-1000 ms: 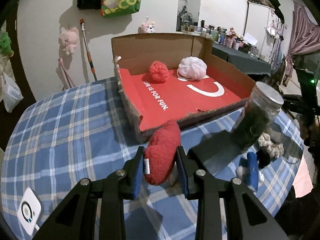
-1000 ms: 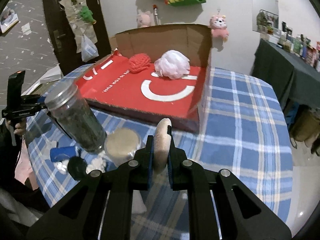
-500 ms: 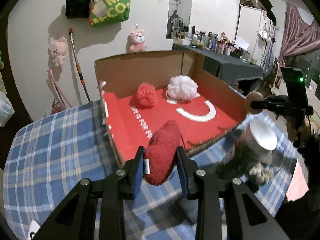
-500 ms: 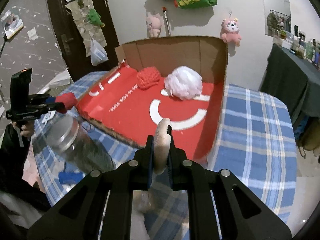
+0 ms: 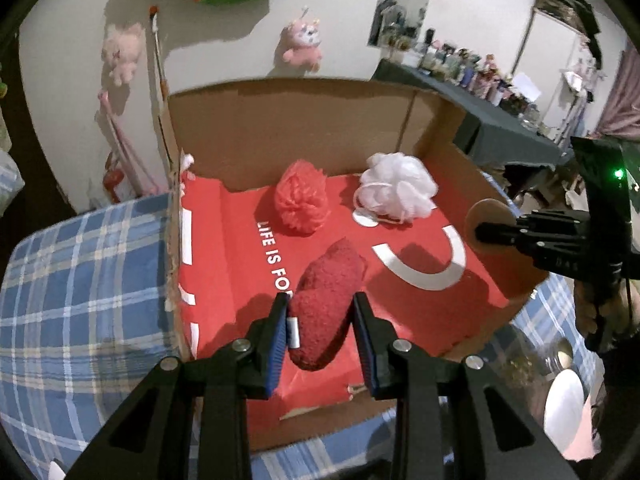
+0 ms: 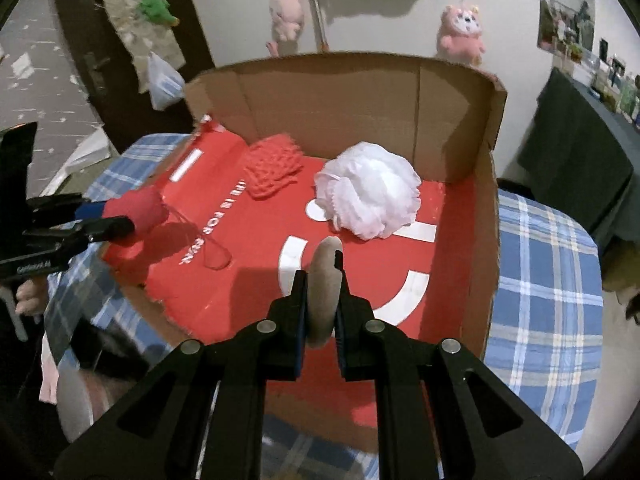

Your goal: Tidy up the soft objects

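Note:
My left gripper is shut on a fuzzy dark red soft toy and holds it above the front of the open cardboard box with a red floor. My right gripper is shut on a flat round beige sponge pad, held edge-on above the box floor. A coral mesh puff and a white mesh puff lie at the back of the box. In the right wrist view the left gripper with the red toy shows at the box's left edge.
The box stands on a table with a blue plaid cloth. A jar with a white lid is at the lower left of the right wrist view. Plush toys hang on the wall behind.
Both grippers have risen and moved forward from over the table to above the box floor, each still holding its object. The jar has dropped out of the middle of both views.

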